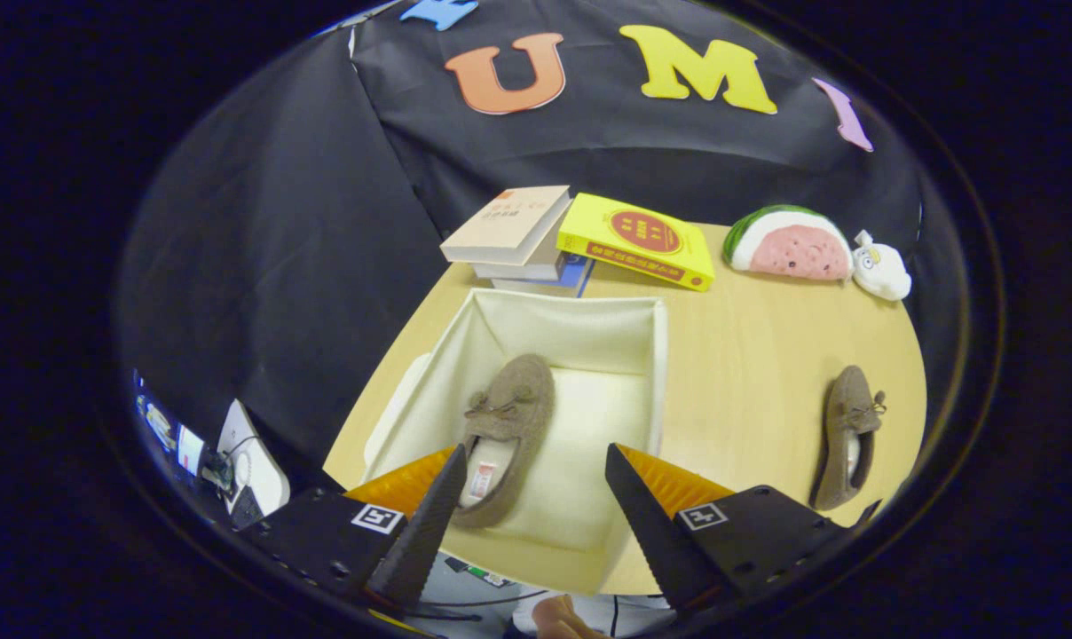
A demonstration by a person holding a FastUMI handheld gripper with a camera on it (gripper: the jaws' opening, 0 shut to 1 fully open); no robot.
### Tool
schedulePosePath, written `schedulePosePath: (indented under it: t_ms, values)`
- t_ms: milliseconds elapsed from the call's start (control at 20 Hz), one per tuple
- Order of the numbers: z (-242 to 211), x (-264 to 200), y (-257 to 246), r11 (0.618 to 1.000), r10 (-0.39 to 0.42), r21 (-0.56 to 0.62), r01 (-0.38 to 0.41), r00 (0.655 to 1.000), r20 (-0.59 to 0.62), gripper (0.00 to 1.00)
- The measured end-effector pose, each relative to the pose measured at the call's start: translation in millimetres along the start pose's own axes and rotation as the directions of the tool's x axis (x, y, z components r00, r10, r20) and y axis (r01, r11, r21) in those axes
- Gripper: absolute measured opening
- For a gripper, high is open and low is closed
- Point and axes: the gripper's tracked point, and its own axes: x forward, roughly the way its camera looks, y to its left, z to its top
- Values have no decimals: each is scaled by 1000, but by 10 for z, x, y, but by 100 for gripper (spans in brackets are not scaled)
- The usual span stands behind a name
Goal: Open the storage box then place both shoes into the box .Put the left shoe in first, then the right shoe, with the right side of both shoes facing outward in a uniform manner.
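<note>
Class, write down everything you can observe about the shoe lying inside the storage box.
The shoe in the box is a brown, suede-looking moccasin with a small bow on its front and a pale lining. It lies on the storage box's cream floor, sole down, along one wall, toe pointing away. The open gripper hovers above its heel end, not touching.

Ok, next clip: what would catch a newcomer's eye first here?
Probably the open cream storage box on the wooden table, with one brown shoe already inside, just ahead of the open gripper. A second brown shoe lies on the table right of the box, and a watermelon plush sits beyond.
</note>
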Motion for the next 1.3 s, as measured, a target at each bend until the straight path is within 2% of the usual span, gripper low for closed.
schedulePosePath:
  t_ms: [250,400,500,600,700,900,1000,1200,1250,1300]
  values:
    - [-154,-347,-950,992,-125,-29,125,992,21,96]
    - [-270,-389,-1462,988,-144,51,145,989,-12,96]
    - [-349,-361,-1900,978,-194,68,197,980,-47,96]
    - [-454,-318,-2353,960,-259,83,267,962,-90,96]
    - [-501,-297,-2684,945,-279,140,294,953,-117,95]
    - [-723,-131,-3414,885,-360,240,399,913,-190,95]
    - [-782,-121,-3694,856,-414,239,458,885,-212,91]
    - [-925,29,-4025,832,-457,210,514,849,-264,81]
    - [-942,97,-4066,831,-459,204,517,846,-272,74]
    - [-934,159,-4040,846,-437,198,494,858,-271,67]
